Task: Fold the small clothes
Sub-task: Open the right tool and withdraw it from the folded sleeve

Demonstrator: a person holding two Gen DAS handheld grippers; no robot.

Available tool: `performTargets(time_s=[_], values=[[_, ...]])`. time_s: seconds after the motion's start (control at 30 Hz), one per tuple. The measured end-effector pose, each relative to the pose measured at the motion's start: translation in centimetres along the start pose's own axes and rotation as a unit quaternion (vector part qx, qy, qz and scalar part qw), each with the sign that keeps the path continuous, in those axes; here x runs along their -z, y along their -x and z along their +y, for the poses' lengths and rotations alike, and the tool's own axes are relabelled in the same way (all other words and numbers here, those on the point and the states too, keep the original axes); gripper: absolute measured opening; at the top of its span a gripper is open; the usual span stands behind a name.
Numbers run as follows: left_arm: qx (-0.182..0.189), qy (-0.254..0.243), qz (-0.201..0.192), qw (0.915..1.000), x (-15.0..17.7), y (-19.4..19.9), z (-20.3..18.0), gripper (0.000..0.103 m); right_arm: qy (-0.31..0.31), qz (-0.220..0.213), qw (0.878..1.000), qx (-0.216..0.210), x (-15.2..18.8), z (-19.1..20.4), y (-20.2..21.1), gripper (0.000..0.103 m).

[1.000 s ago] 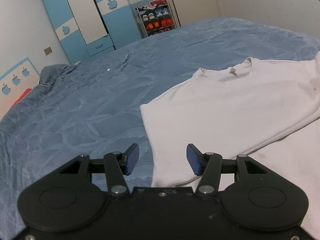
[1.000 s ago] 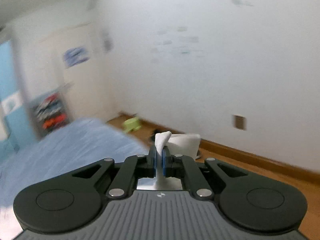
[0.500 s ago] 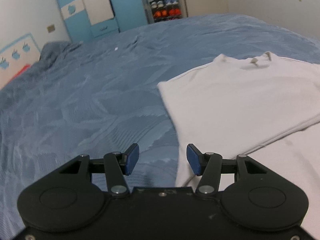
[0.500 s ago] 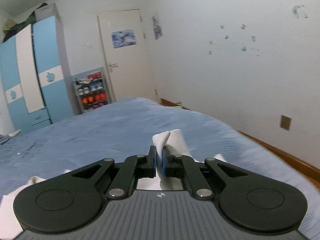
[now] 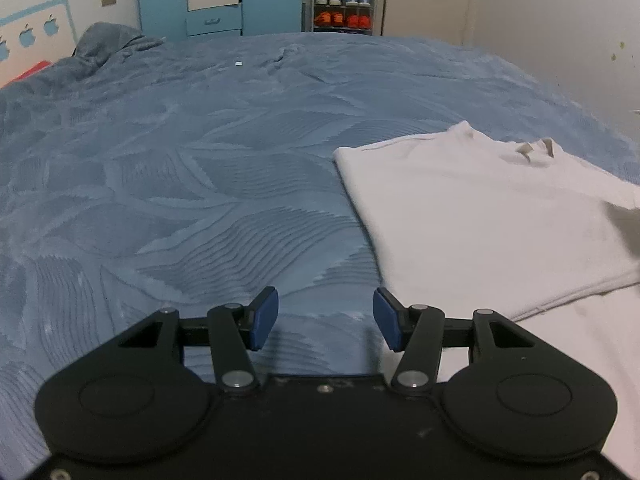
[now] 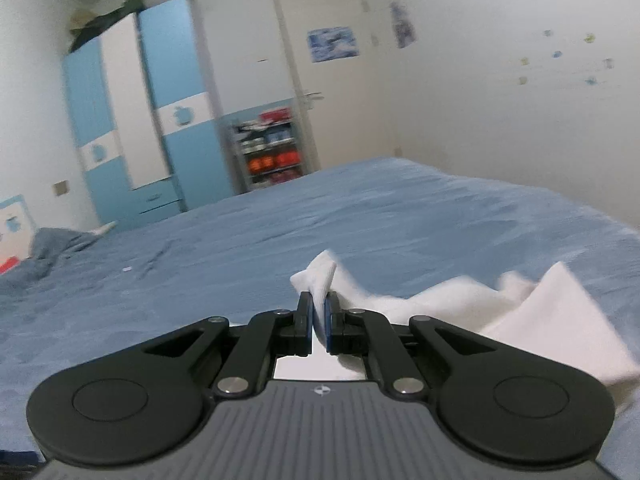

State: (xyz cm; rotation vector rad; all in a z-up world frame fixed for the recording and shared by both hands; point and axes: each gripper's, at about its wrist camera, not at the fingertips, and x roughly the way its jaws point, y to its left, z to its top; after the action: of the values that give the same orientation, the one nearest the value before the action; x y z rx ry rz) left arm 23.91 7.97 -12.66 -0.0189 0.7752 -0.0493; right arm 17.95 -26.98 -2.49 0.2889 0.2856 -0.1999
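In the left wrist view, the left gripper [image 5: 325, 319] hung low over the blue bed [image 5: 200, 184], jaws apart and empty. Since a second before, the white shirt [image 5: 472, 216] had slid from the frame's centre to its right half, and a grey shadow had appeared at the right edge. One shirt lay there, partly folded, collar toward the upper right, a lower layer showing at lower right.

In the right wrist view, the right gripper [image 6: 319, 320] had its jaws clamped on a pinch of white shirt [image 6: 540, 320], which trailed to the lower right. A second before, this camera faced bare wall and floor; now it faced the bed, wardrobe [image 6: 136, 120] and shoe rack [image 6: 268, 152], suggesting the held part was being carried across for a fold. Counted: one shirt, two grippers.
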Motion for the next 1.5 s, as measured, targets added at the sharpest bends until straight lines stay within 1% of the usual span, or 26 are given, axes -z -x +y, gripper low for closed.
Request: performTargets(time_s=[0.13,0.2,0.33,0.43,0.5,0.57,0.63,0.67,0.7,0.73,0.77,0.83,0.87,0.9,0.93,0.97,1.03,1.07,1.13,1.2,1.23,1.27,1.3,1.4,1.43,1.5], values=[[0.000,0.019,-0.004,0.9998,-0.3,-0.1,1.7,0.054,-0.027,0.027,0.997,-0.066,1.5,4.9,-1.1,0.005],[0.004,0.026,-0.010,0.9996,-0.4,0.1,2.6,0.054,-0.019,0.044,0.994,-0.094,2.9,7.9,-1.7,0.005],[-0.011,0.020,-0.009,0.9997,-0.1,0.2,4.1,0.054,-0.008,0.081,0.986,-0.144,5.4,11.8,-2.4,0.005],[-0.011,0.031,-0.002,0.9994,0.6,-0.1,5.4,0.054,0.008,0.117,0.982,-0.150,7.9,13.9,-3.4,0.006],[-0.012,0.039,0.004,0.9992,1.2,-0.4,6.0,0.054,0.016,0.148,0.978,-0.148,9.6,14.3,-4.3,0.006],[-0.013,0.042,0.014,0.9990,1.8,-0.8,6.3,0.054,0.019,0.185,0.972,-0.146,11.4,14.5,-5.7,0.006],[-0.016,0.043,0.021,0.9987,2.2,-1.0,6.0,0.054,0.025,0.231,0.964,-0.130,13.7,14.2,-6.7,0.007],[-0.017,0.042,0.024,0.9987,2.3,-1.1,5.9,0.054,0.024,0.228,0.965,-0.130,14.3,13.8,-6.7,0.007],[-0.017,0.038,0.024,0.9989,2.4,-1.0,5.7,0.054,0.020,0.223,0.965,-0.139,14.2,13.4,-6.5,0.010],[-0.017,0.032,0.022,0.9991,2.5,-0.9,5.8,0.054,0.012,0.230,0.961,-0.152,13.7,13.0,-6.4,0.020],[-0.019,0.026,0.023,0.9992,2.6,-0.8,5.6,0.054,0.007,0.237,0.958,-0.163,13.0,12.9,-6.3,0.023],[-0.022,0.022,0.027,0.9992,2.5,-0.7,5.7,0.054,0.007,0.242,0.953,-0.180,11.1,12.6,-5.5,0.041],[-0.024,0.022,0.027,0.9991,2.5,-0.6,5.7,0.054,0.015,0.232,0.955,-0.182,10.3,12.5,-4.9,0.045],[-0.025,0.024,0.024,0.9991,2.3,-0.5,5.8,0.054,0.029,0.208,0.961,-0.180,9.4,12.5,-3.9,0.046],[-0.025,0.027,0.021,0.9991,2.2,-0.4,5.8,0.054,0.044,0.185,0.967,-0.171,8.8,12.7,-3.1,0.046],[-0.025,0.030,0.019,0.9991,2.1,-0.1,5.6,0.054,0.054,0.172,0.970,-0.164,8.4,12.8,-2.7,0.046],[-0.023,0.035,0.014,0.9990,1.8,0.2,5.3,0.054,0.069,0.164,0.972,-0.154,8.1,12.9,-2.6,0.046],[-0.021,0.036,0.012,0.9991,1.7,0.4,5.2,0.054,0.076,0.171,0.971,-0.149,8.5,13.1,-3.2,0.046],[-0.019,0.034,0.012,0.9992,1.6,0.5,4.7,0.054,0.080,0.198,0.968,-0.135,10.2,13.0,-4.7,0.037],[-0.017,0.028,0.015,0.9994,1.8,0.4,4.3,0.054,0.077,0.245,0.959,-0.120,12.6,12.8,-7.0,0.036],[-0.017,0.025,0.019,0.9994,2.0,0.3,4.2,0.054,0.075,0.239,0.961,-0.121,13.7,12.2,-7.4,0.034],[-0.018,0.023,0.025,0.9993,2.3,0.1,4.1,0.054,0.077,0.231,0.962,-0.125,14.1,12.0,-7.3,0.034],[-0.019,0.019,0.031,0.9992,2.5,-0.2,4.0,0.054,0.077,0.232,0.962,-0.126,14.0,12.0,-7.2,0.034],[-0.024,0.002,0.037,0.9990,3.0,0.2,3.5,0.054,0.070,0.243,0.959,-0.132,11.8,11.7,-6.5,0.033],[-0.025,-0.001,0.038,0.9990,3.0,0.6,3.4,0.054,0.075,0.234,0.960,-0.132,10.8,12.0,-6.1,0.033],[-0.020,-0.001,0.034,0.9992,2.9,1.9,3.1,0.054,0.094,0.200,0.965,-0.138,8.4,11.3,-3.7,0.033]])
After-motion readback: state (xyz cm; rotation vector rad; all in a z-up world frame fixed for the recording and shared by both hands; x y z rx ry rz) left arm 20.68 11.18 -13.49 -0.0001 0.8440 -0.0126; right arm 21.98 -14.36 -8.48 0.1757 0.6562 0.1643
